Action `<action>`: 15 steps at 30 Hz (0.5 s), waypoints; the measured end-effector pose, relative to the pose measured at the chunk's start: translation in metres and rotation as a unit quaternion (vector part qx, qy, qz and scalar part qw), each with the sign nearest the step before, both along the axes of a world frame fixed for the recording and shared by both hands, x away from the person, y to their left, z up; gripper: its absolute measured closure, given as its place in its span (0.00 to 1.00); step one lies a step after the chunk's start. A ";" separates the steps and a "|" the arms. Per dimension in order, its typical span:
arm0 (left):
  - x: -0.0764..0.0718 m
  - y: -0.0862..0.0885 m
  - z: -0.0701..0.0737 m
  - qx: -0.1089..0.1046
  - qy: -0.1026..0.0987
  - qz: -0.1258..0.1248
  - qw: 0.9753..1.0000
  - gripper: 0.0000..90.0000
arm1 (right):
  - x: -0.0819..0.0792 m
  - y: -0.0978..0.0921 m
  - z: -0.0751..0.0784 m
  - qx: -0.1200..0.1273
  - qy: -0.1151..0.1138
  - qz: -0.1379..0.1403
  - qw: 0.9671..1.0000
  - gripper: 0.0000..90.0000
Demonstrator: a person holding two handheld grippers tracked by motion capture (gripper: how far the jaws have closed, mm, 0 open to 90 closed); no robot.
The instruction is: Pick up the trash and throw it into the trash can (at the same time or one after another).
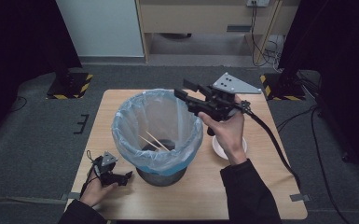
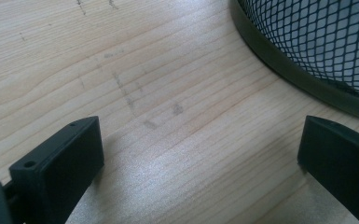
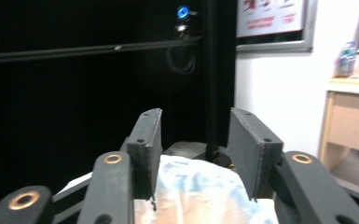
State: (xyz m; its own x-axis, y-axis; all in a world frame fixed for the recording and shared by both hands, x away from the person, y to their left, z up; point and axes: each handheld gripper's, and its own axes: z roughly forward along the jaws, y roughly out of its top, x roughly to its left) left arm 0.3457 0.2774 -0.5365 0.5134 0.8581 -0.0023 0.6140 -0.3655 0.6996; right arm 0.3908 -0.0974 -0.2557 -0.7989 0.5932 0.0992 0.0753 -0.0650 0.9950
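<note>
Nearest, left gripper (image 1: 129,175) resting low on the pale wooden table (image 1: 116,103), jaws spread wide, empty; just beyond its jaws, the black mesh waste bin (image 1: 161,176) lined with a translucent blue plastic bag (image 1: 130,122). Farther, right gripper (image 1: 181,88) held above the bin's far rim, jaws parted, nothing between. Below those jaws, inside the bag, two thin wooden sticks (image 1: 155,141). Beside the holding hand (image 1: 228,132), a white round bowl (image 1: 217,149).

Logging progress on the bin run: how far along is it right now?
Done: two chopsticks lie inside the lined bin. In hand: nothing; the right tongs are open and empty above the bin's rim, and the left tongs rest open on the table. Possibly left: a white bowl sits beside the bin, contents not visible.
</note>
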 end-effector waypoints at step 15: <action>0.000 0.000 0.000 0.002 0.001 -0.001 1.000 0.00 | -0.003 -0.079 -0.046 0.001 0.042 -0.094 0.995 0.44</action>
